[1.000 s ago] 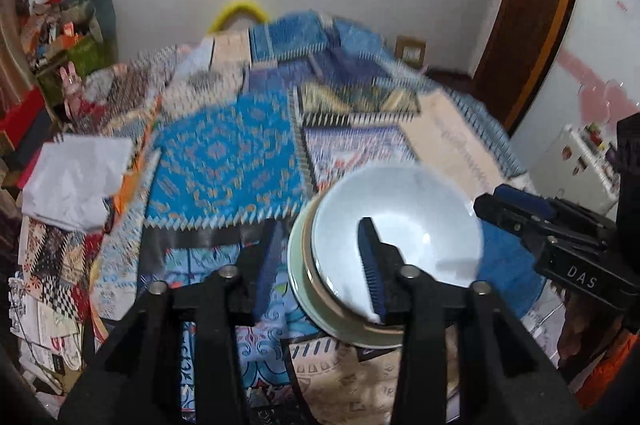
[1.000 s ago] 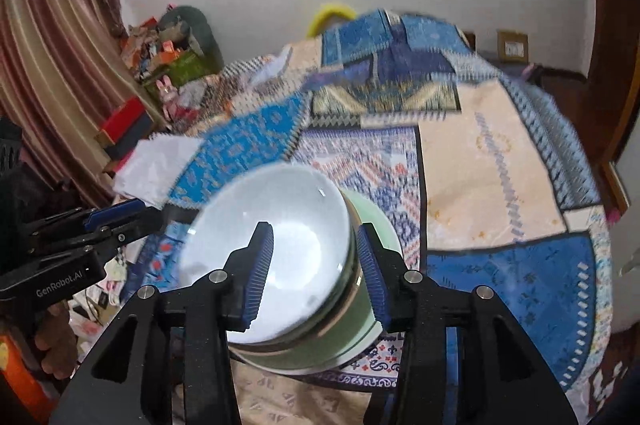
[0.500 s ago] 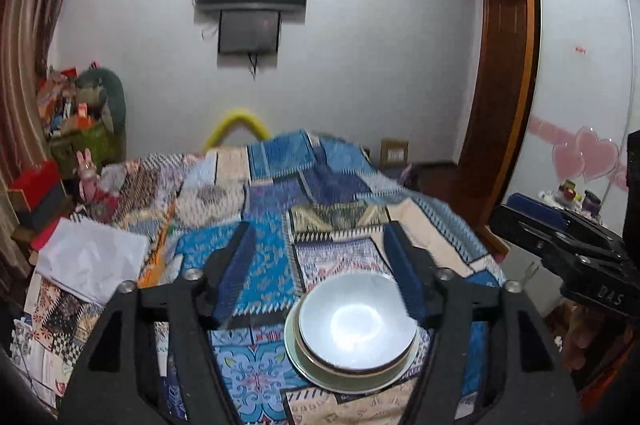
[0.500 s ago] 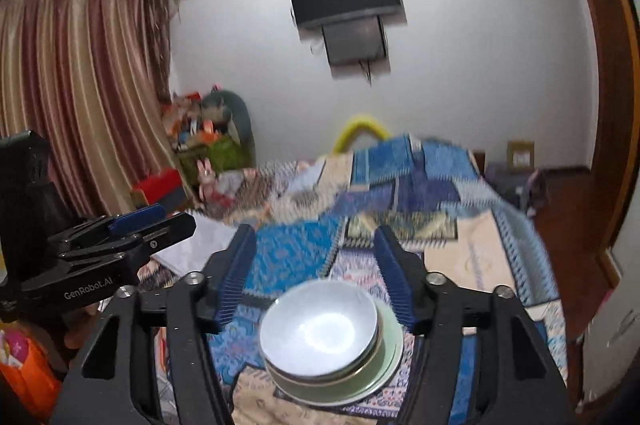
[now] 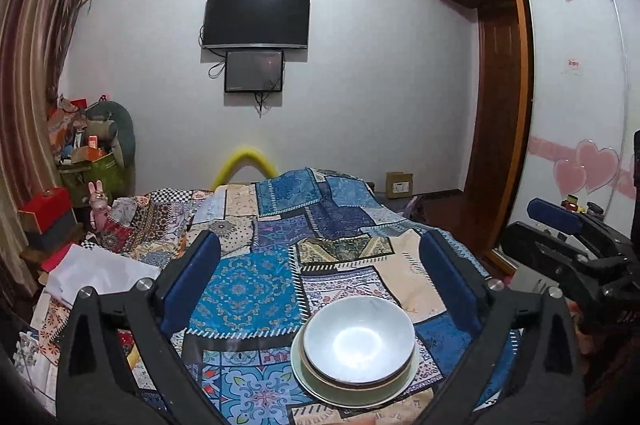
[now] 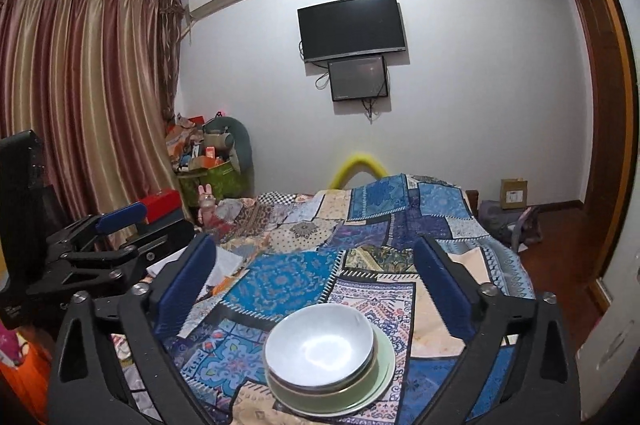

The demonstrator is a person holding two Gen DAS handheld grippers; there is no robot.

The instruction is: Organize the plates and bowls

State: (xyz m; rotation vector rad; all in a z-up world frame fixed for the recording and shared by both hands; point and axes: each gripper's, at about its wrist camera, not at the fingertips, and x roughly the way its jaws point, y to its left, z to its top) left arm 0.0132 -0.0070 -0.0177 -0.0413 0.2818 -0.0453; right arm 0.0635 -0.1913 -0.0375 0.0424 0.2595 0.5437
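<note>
A white bowl (image 5: 358,339) sits nested in another bowl on a pale green plate (image 5: 394,391), a stack resting on the patchwork bedspread (image 5: 256,289). The same bowl (image 6: 318,343) and plate (image 6: 384,371) show in the right wrist view. My left gripper (image 5: 320,265) is open and empty, raised above and behind the stack. My right gripper (image 6: 316,263) is open and empty too, likewise raised clear of the stack. Each gripper shows at the edge of the other's view: the right one (image 5: 560,241) and the left one (image 6: 116,245).
White folded paper (image 5: 96,275) lies at the bed's left edge. A cluttered pile with a green bag (image 6: 212,173) stands by the curtain (image 6: 80,105). A wooden wardrobe (image 5: 500,105) is on the right. A TV (image 5: 256,19) hangs on the far wall.
Both grippers opened wide, let go of the white bowl and pulled up and back from the stack. The bowl stays on the stack.
</note>
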